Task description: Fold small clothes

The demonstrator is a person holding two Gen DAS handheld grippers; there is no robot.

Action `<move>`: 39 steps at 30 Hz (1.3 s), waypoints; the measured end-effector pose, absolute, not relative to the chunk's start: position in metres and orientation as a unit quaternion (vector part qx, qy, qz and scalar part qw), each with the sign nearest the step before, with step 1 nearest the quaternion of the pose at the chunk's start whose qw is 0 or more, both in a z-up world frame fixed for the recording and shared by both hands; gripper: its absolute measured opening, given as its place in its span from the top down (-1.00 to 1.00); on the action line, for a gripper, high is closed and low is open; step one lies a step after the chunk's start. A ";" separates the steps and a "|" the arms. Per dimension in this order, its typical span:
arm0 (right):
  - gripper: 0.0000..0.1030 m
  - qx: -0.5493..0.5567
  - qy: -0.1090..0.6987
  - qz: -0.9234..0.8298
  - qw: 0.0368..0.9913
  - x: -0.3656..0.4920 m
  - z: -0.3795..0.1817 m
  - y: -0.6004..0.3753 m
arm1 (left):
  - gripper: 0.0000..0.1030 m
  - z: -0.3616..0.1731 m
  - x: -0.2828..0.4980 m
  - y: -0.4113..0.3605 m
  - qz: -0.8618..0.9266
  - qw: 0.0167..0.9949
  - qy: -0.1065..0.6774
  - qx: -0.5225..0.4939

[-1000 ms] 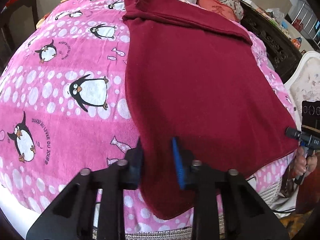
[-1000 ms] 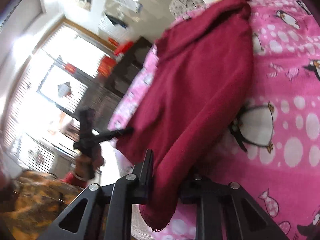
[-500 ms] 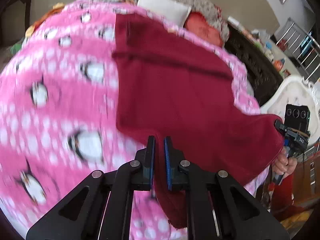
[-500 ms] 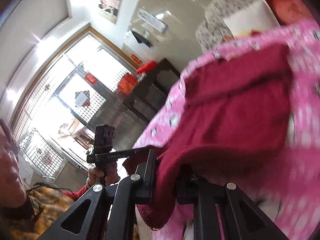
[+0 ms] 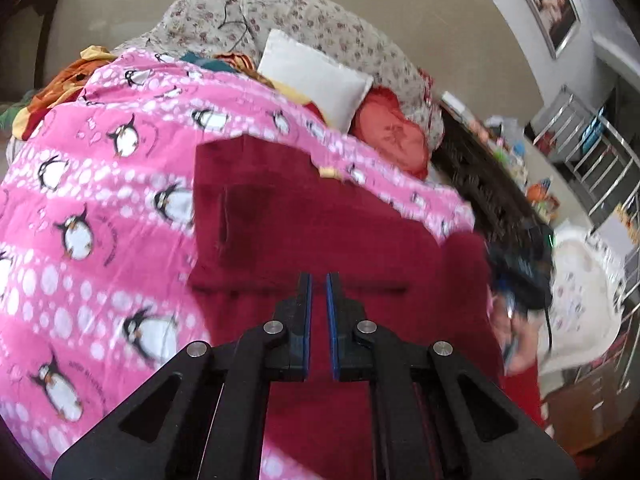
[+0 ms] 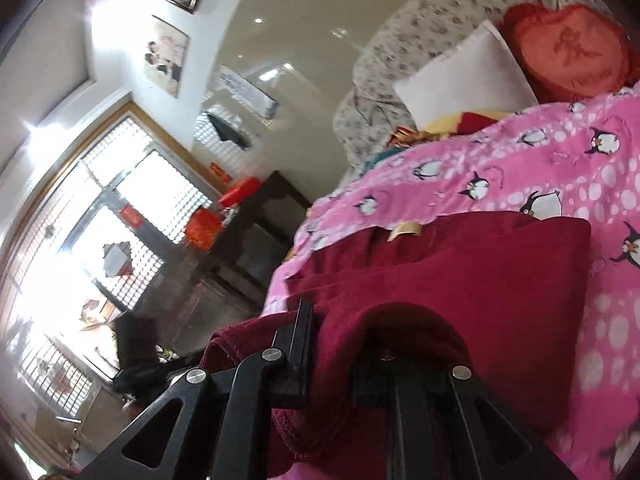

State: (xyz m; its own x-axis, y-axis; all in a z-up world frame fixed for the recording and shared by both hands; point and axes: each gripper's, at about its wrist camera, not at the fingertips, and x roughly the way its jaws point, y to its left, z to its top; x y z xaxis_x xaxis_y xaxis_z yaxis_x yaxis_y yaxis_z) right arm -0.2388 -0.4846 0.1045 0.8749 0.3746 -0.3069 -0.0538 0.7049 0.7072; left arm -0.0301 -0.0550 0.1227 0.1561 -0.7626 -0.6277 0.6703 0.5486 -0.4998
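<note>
Both grippers risen, carrying maroon cloth [image 5: 304, 216] edge over pink penguin blanket [image 5: 92, 184]; left gripper [image 5: 318, 300], right gripper [image 6: 332, 320] clamp cloth.

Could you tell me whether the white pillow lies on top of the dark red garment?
No, the white pillow sits at the bed's far end, separated from the dark red garment by pink penguin blanket.

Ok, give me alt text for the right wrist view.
The right gripper, jaws shut on a fold of the dark red garment, lifts it over a pink penguin blanket. A white pillow and a bright window lie beyond.
</note>
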 end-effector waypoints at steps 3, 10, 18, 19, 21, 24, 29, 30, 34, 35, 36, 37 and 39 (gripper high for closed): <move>0.75 0.364 0.224 0.117 0.896 -0.222 0.102 -0.495 | 0.75 0.113 -0.047 -0.039 -0.476 0.744 0.468 -0.028; 0.75 0.365 0.242 0.098 0.893 -0.204 0.089 -0.503 | -0.53 0.097 -0.106 0.001 -0.518 0.728 0.447 -0.042; 0.74 0.372 0.247 0.100 0.889 -0.211 0.088 -0.504 | -0.53 0.052 -0.185 -0.054 -0.540 0.709 0.448 0.066; 0.74 0.372 0.248 0.100 0.889 -0.212 0.088 -0.504 | -0.53 0.051 -0.191 -0.060 -0.539 0.716 0.438 0.069; 0.74 0.371 0.251 0.101 0.888 -0.214 0.089 -0.503 | -0.53 0.052 -0.206 -0.071 -0.548 0.728 0.402 0.094; 0.74 0.366 0.255 0.102 0.889 -0.214 0.092 -0.501 | -0.53 0.048 -0.227 -0.082 -0.557 0.731 0.362 0.156; 0.74 0.364 0.255 0.105 0.890 -0.214 0.093 -0.499 | -0.53 0.033 -0.259 -0.100 -0.549 0.737 0.294 0.262; 0.74 0.366 0.254 0.106 0.889 -0.215 0.093 -0.500 | -0.53 0.031 -0.260 -0.103 -0.546 0.739 0.291 0.267; 0.74 0.374 0.249 0.105 0.887 -0.218 0.095 -0.502 | -0.44 0.020 -0.238 -0.131 -0.524 0.752 0.306 0.256; 0.75 0.375 0.248 0.105 0.887 -0.220 0.096 -0.503 | 0.05 0.021 -0.232 -0.133 -0.524 0.754 0.311 0.245; 0.74 0.376 0.248 0.105 0.887 -0.221 0.097 -0.504 | 0.36 0.023 -0.221 -0.135 -0.525 0.754 0.321 0.230; 0.74 0.374 0.247 0.104 0.888 -0.223 0.099 -0.504 | 0.75 0.026 -0.210 -0.137 -0.522 0.752 0.337 0.218; 0.74 0.370 0.246 0.104 0.890 -0.226 0.105 -0.505 | 0.80 0.043 -0.182 -0.128 -0.520 0.757 0.351 0.183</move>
